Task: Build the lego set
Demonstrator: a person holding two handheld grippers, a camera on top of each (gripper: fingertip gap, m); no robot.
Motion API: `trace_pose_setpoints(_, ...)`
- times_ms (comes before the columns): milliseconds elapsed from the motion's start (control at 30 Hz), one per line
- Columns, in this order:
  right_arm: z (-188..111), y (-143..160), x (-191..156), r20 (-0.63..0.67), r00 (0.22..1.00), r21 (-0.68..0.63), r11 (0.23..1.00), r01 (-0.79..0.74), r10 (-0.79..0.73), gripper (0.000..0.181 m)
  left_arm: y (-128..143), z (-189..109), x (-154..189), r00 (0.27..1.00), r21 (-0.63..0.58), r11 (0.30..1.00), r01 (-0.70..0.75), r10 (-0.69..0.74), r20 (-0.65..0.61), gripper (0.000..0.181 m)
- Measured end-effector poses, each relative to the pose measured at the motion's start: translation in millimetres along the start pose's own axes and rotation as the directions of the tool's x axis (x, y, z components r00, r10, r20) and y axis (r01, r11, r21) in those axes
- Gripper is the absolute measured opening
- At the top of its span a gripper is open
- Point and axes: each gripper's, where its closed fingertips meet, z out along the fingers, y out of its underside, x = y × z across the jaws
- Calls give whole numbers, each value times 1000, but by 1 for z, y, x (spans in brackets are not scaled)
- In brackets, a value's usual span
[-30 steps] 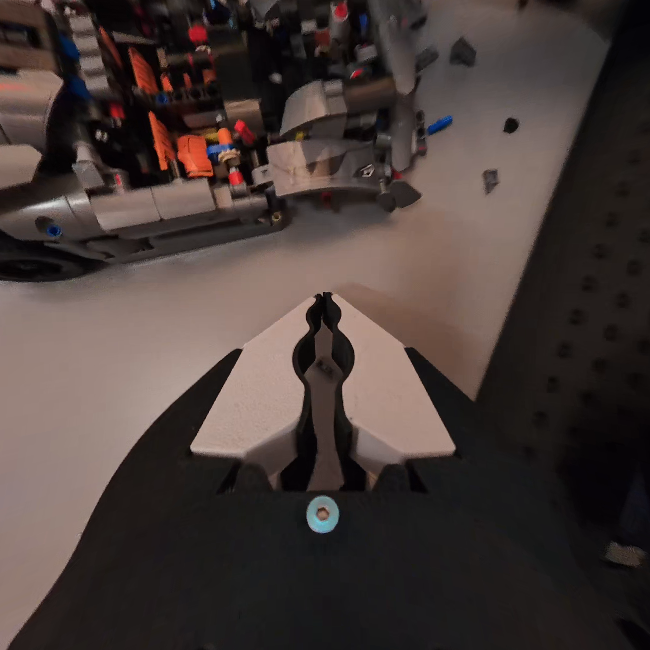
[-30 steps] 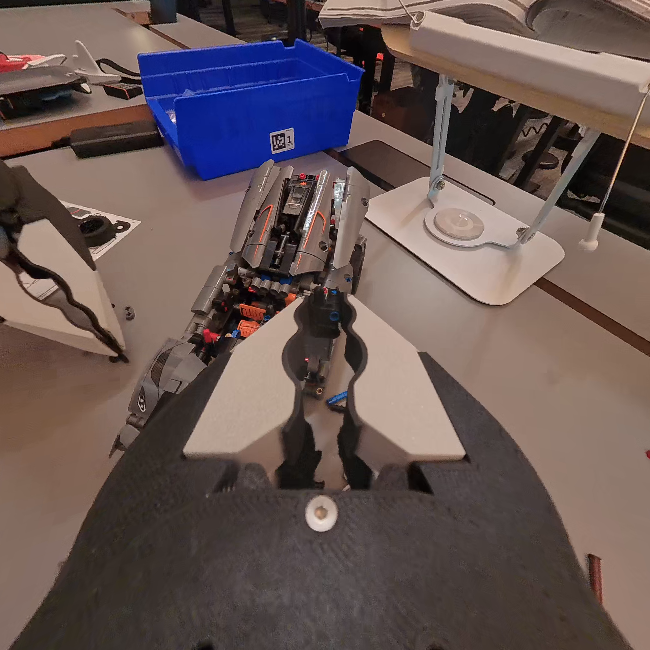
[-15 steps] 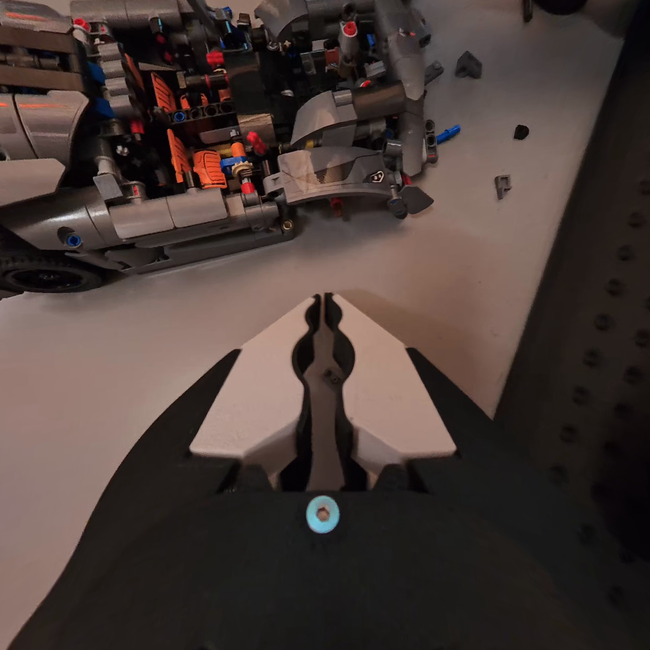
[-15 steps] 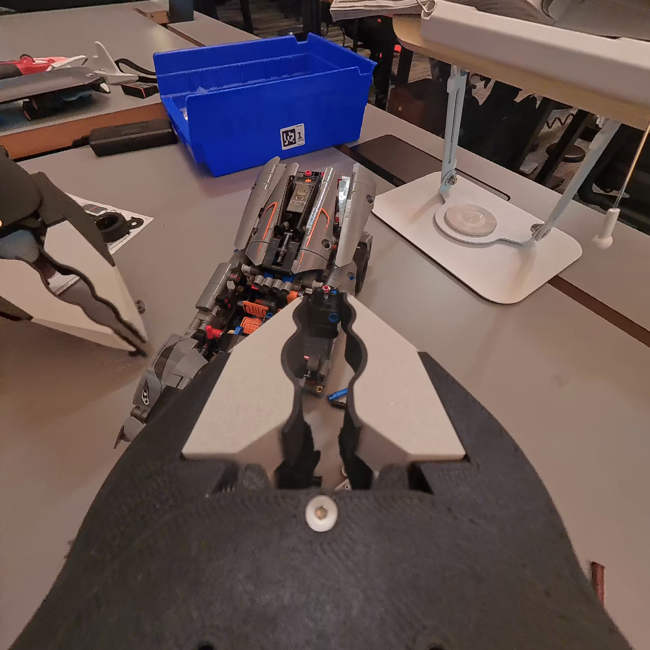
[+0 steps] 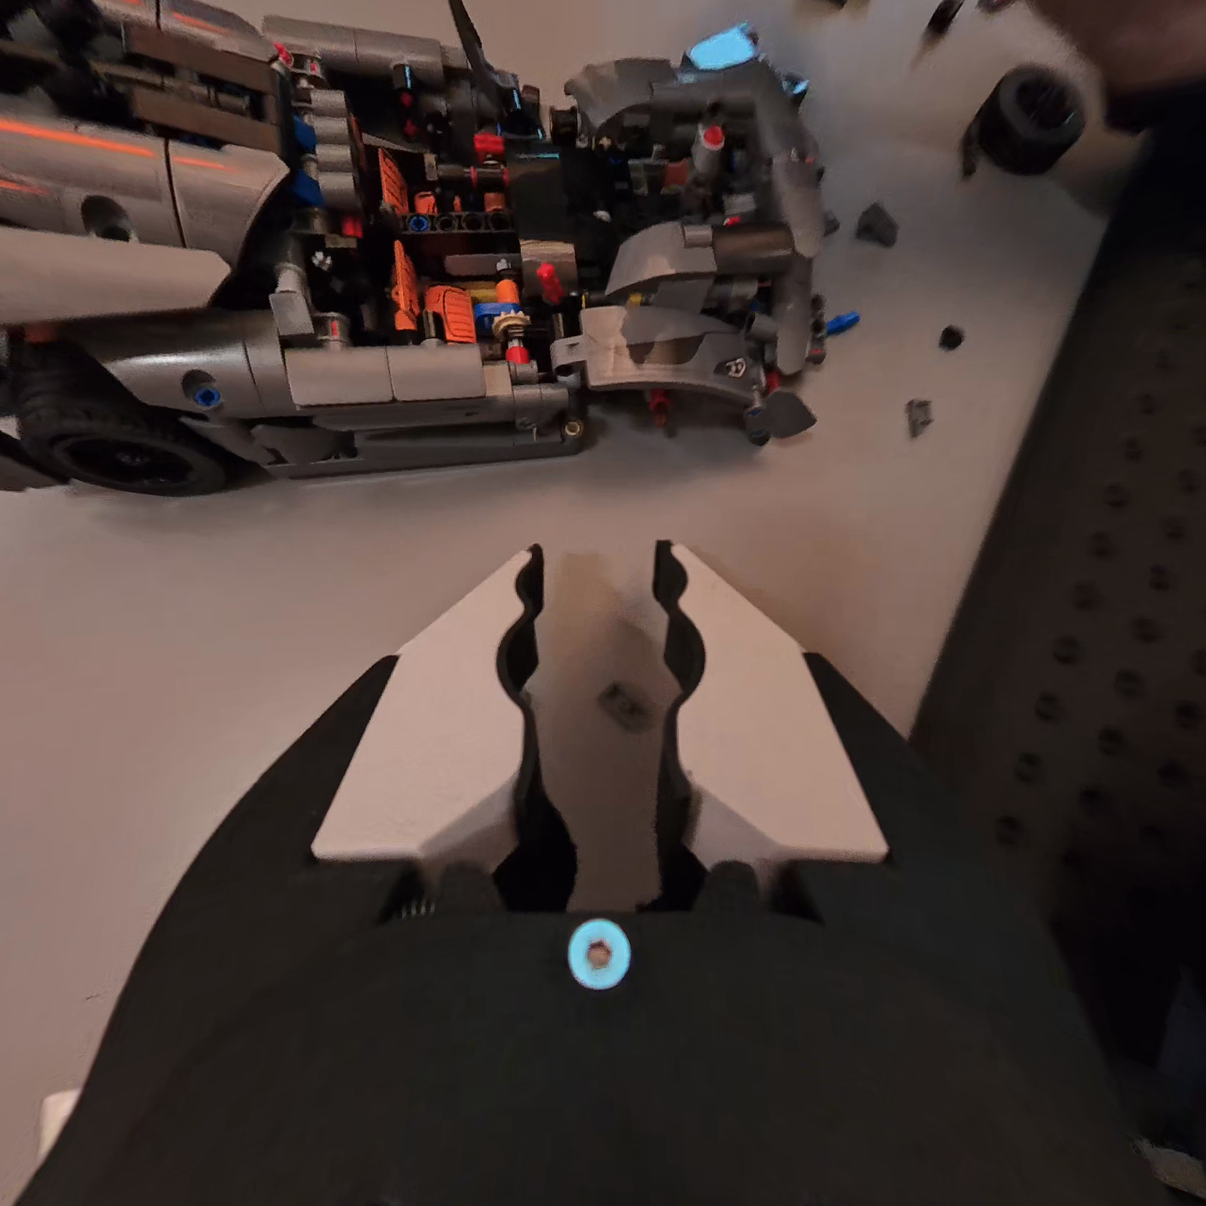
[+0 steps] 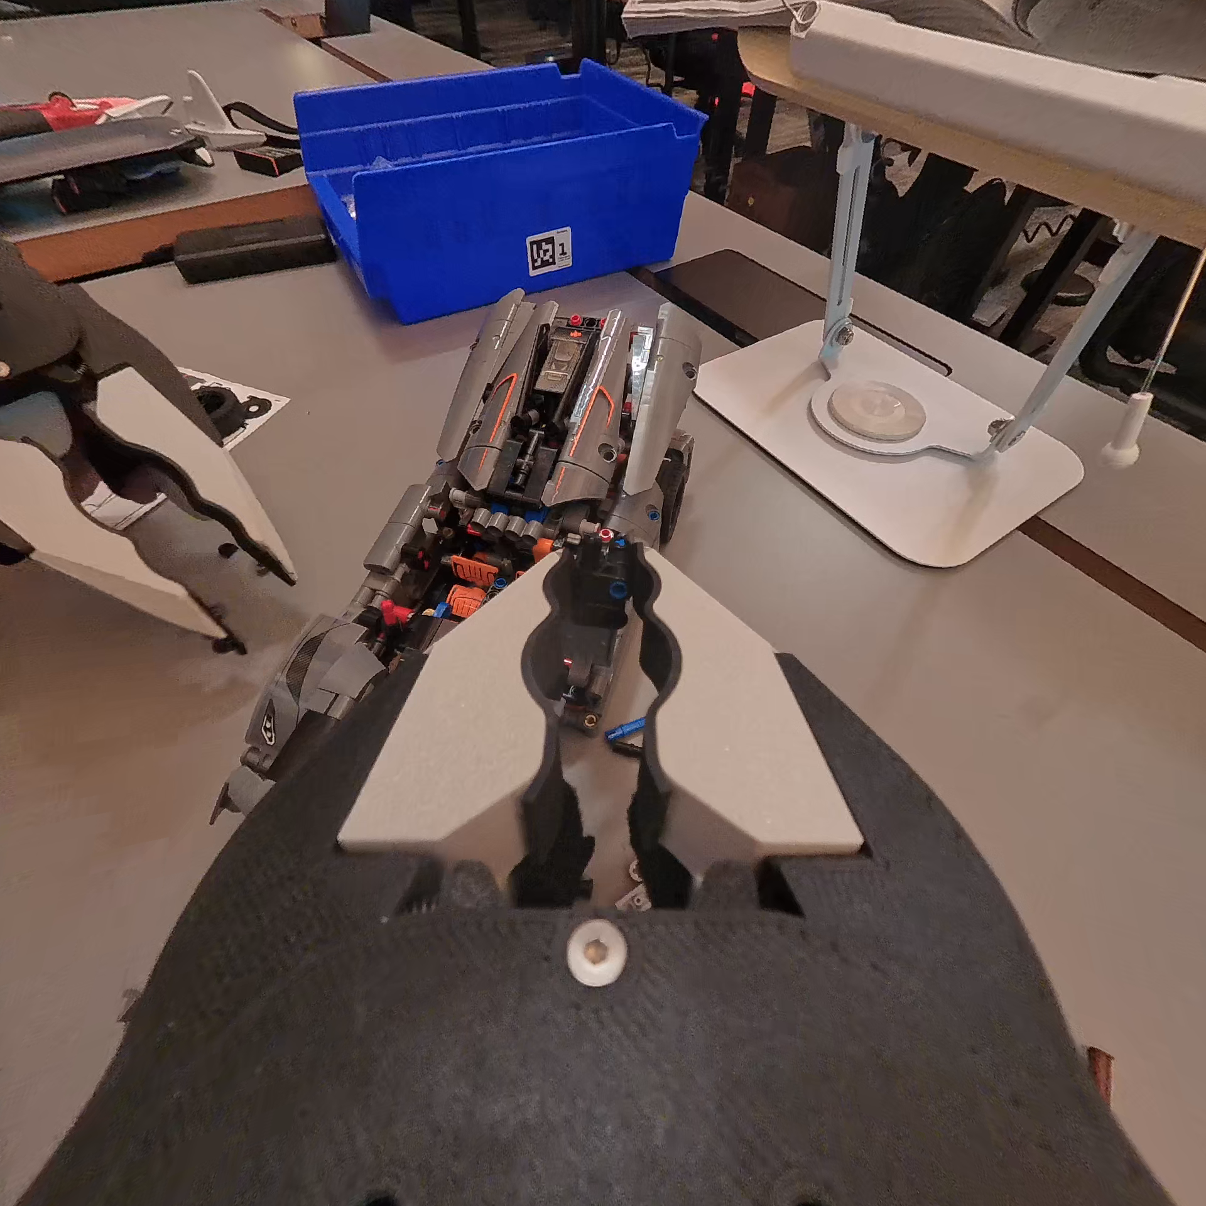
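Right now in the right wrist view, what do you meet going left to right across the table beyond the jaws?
Left gripper → printed sheet with a black tyre → grey lego car → white lamp base plate.

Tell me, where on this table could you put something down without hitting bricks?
Bare table lies between the car and the white stand base; also between the car's side and the left gripper. Crowded: loose bits around the car's nose.
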Motion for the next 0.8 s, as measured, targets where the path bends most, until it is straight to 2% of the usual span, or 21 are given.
trace_pose_setpoints(33, 0, 0, 0, 1, 1000, 0, 1000, 1, -1, 15, 1, 0, -2, 1000, 3, 1000, 27, -27, -2, 40)
trace_pose_setpoints(100, 0, 0, 0, 3, 1000, 0, 1000, 1, -1, 15, 6, 2, -14, 997, -13, 999, 36, -35, 62, 65)
trace_pose_setpoints(133, 0, 0, 0, 4, 1000, 0, 1000, 1, -1, 15, 6, 2, -15, 997, -6, 999, 34, -33, 65, 69)
trace_pose_setpoints(200, 0, 0, 0, 6, 1000, 0, 1000, 1, -1, 15, 10, 4, -19, 993, -36, 999, -24, 28, 118, 69)
trace_pose_setpoints(300, 0, 0, 0, 11, 1000, 1, 1000, 0, 0, 16, 0, 1, -14, 984, 12, 995, -97, 94, 151, 53)
trace_pose_setpoints(367, 0, 0, 0, 9, 1000, 1, 1000, 5, -5, 15, -17, -12, -17, 982, 79, 992, -97, 83, 168, 51)
trace_pose_setpoints(433, 0, 0, -1, 18, 1000, 7, 1000, 1, -1, 16, -43, -30, -21, 977, 171, 977, -127, 93, 194, 38)
trace_pose_setpoints(533, -1, -1, -2, 35, 999, 14, 1000, -10, 9, 17, -79, -39, -22, 970, 221, 960, -173, 128, 205, 37)
trace_pose_setpoints(667, -3, -1, -3, 55, 998, 14, 1000, -22, 21, 19, -120, -17, -22, 956, 225, 943, -246, 198, 216, 49)
trace_pose_setpoints(800, -7, 0, -5, 101, 994, 0, 999, -34, 34, 20, -136, 24, -27, 936, 141, 939, -312, 279, 213, 51)
